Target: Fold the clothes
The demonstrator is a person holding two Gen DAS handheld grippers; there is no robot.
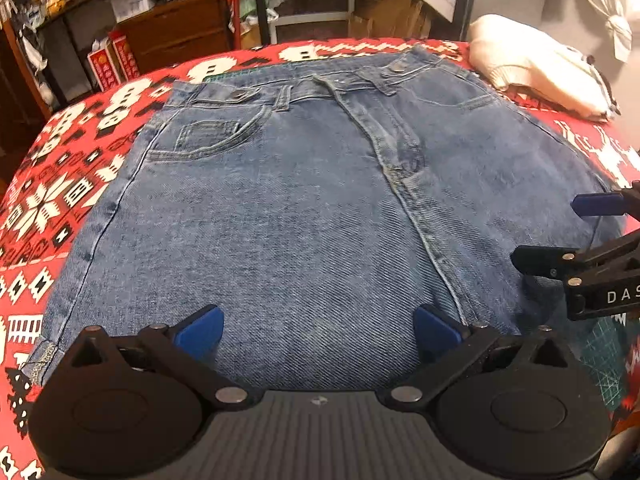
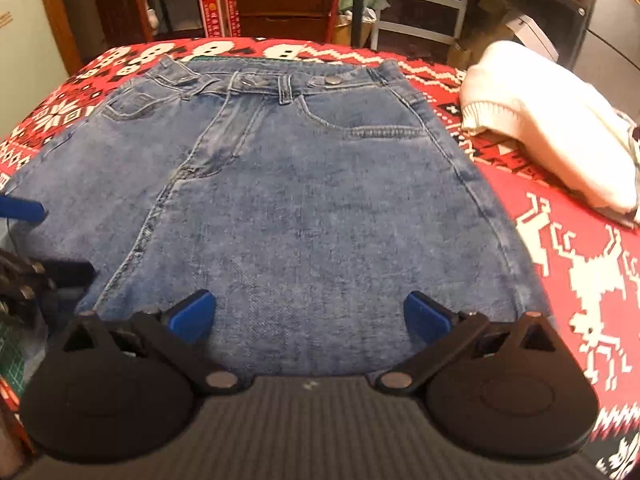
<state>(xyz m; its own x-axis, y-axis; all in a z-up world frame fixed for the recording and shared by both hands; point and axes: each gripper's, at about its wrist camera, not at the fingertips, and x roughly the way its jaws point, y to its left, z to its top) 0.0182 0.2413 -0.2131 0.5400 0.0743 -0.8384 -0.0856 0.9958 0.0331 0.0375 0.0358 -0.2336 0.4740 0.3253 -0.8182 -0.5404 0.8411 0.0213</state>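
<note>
garment: blue denim jeans [image 1: 280, 208] lie flat on the red and white patterned cloth [image 1: 60, 184], waistband at the far side, near edge just under both tools.
left gripper [image 1: 318, 330]: jaws wide, blue pads over the denim, nothing held.
right gripper [image 2: 310, 314]: jaws wide too, empty, beside the left one.
step: likely about to pinch the near edge; no fold of this part made yet.
next move: each tool must close on the near edge, then carry it toward the waistband.
room: a cream knitted sweater [image 2: 548, 120] crowds the right; the cloth's left side is bare.
</note>
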